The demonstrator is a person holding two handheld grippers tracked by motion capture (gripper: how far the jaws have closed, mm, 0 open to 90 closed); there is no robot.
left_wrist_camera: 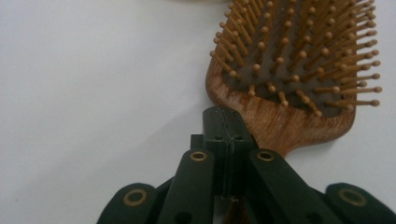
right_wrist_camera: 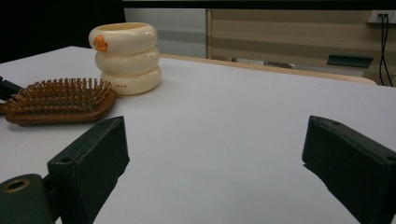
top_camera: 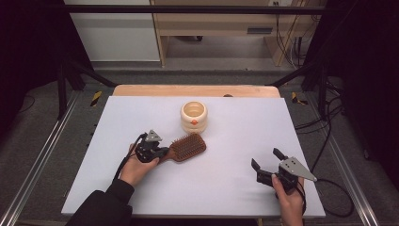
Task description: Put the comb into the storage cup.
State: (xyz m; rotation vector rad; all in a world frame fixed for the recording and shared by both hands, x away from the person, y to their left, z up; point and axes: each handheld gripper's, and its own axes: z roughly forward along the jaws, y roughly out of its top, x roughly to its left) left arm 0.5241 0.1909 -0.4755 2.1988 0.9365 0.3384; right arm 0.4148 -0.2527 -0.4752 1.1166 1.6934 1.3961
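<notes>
A wooden paddle hairbrush lies bristles up on the white table, its handle pointing left. My left gripper rests over that handle. In the left gripper view its jaws are pressed together at the tips. The brush handle runs underneath them, and I cannot tell whether it is pinched. My right gripper sits at the table's front right with its jaws wide apart and only bare table between the fingertips. A cream ring-shaped cup with an orange duck bill stands just behind the brush.
A wooden strip borders the table's far edge. Cables trail over the floor on the right. Metal rails run along both sides. Open table surface lies between the two grippers.
</notes>
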